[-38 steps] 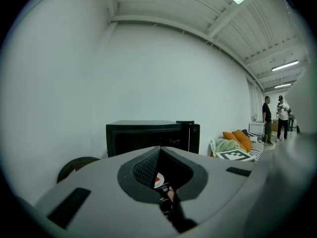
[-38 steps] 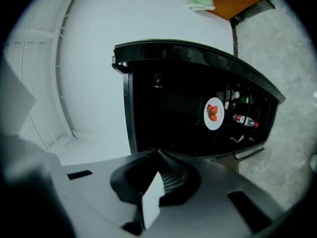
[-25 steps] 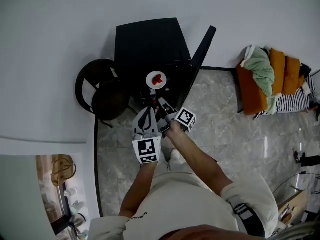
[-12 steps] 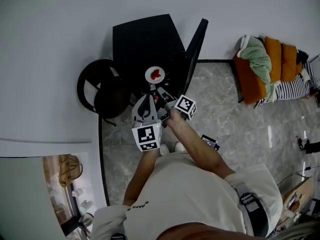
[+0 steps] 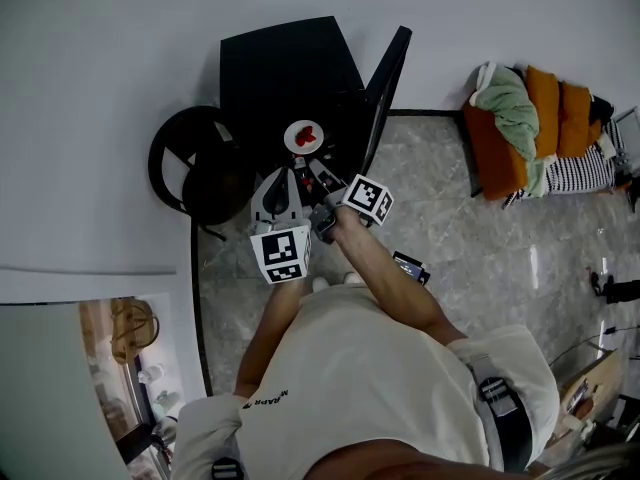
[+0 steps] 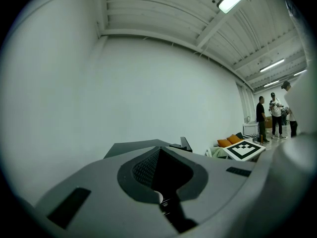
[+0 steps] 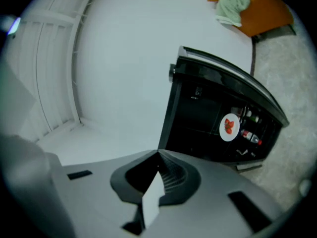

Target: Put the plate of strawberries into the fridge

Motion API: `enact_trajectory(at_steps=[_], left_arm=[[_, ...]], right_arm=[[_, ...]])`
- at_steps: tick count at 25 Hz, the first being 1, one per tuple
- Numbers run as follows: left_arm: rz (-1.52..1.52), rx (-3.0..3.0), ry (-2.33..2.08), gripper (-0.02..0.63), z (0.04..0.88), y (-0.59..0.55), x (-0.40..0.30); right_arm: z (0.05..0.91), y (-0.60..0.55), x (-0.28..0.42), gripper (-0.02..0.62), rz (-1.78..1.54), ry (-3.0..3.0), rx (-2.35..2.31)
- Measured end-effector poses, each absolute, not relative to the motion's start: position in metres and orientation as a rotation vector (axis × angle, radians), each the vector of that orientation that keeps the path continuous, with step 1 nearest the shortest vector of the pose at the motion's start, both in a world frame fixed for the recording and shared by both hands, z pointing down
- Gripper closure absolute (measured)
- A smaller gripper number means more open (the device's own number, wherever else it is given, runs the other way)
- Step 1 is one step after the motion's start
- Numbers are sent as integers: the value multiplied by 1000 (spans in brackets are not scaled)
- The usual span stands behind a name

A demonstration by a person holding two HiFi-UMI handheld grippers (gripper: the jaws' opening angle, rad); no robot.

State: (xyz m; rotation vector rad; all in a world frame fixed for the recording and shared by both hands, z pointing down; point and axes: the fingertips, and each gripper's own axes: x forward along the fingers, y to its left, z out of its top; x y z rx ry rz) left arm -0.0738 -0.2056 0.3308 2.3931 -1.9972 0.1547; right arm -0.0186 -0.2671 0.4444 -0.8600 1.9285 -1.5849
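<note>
The white plate of strawberries (image 5: 305,136) rests on a shelf inside the open black fridge (image 5: 285,68). The right gripper view shows the plate (image 7: 229,127) there too, with bottles (image 7: 250,135) beside it in the fridge (image 7: 198,113). Just in front of the fridge opening, my left gripper (image 5: 281,176) is shut and empty, a short way from the plate. My right gripper (image 5: 318,171) is next to it, also shut with nothing held. In each gripper's own view the left gripper (image 6: 159,150) and right gripper (image 7: 158,155) have their jaws meeting.
The fridge door (image 5: 385,78) stands open at the right. A black round chair (image 5: 195,173) stands left of the fridge. An orange sofa with clothes (image 5: 520,138) is at the right wall. A small dark object (image 5: 410,266) lies on the marble floor. People (image 6: 261,118) stand far off.
The head view has shifted, so the fridge and plate sit slightly higher and further left. The plate stays on its shelf. Both grippers stay shut just in front of it.
</note>
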Motion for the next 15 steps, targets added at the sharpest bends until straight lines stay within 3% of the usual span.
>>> enact_trajectory(at_steps=[15], left_arm=[[101,2367,-1954,604,329,-201,-74]], right_arm=[[349,-236,-21,584,-751,2660,-1109]])
